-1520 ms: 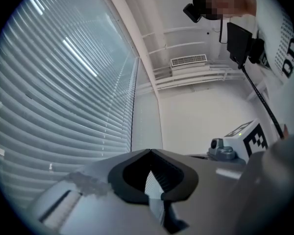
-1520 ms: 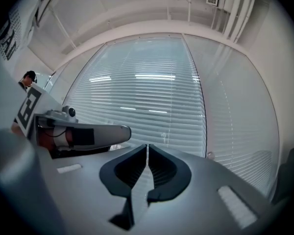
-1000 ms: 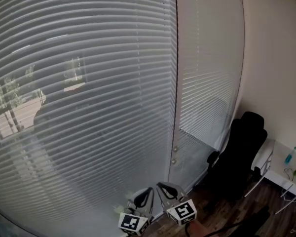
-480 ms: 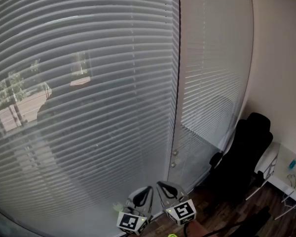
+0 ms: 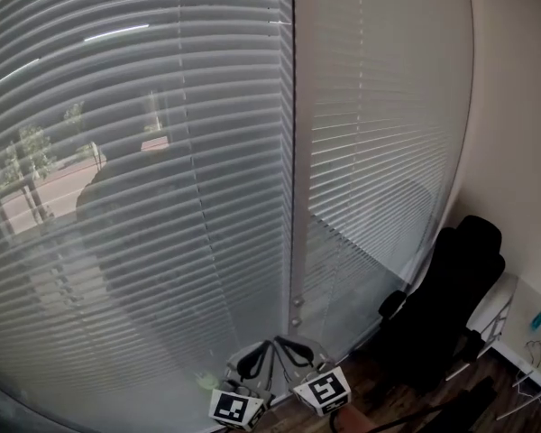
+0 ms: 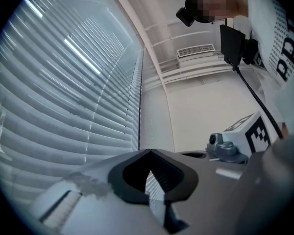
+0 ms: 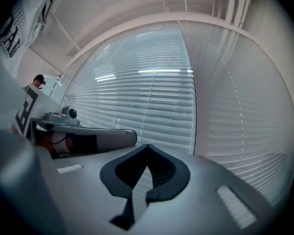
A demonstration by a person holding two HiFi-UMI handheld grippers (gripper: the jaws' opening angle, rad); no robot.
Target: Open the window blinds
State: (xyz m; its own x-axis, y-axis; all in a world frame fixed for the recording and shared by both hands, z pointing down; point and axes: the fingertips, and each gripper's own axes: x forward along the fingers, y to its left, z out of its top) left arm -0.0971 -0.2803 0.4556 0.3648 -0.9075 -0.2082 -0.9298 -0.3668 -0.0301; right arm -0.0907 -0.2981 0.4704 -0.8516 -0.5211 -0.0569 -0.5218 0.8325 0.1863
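While the left gripper (image 6: 148,153) and right gripper (image 7: 147,147) are pressed together on nothing | window blinds (image 5: 162,197) hang shut just ahead | slats judged thin, light, easily creased | likeliest hold: small pulls (image 5: 296,303) at the seam between panels.

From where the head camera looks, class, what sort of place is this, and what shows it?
Probably an office or study room: tall windows covered by horizontal blinds, a black office chair near the corner, and a white table beside it on a wood floor.
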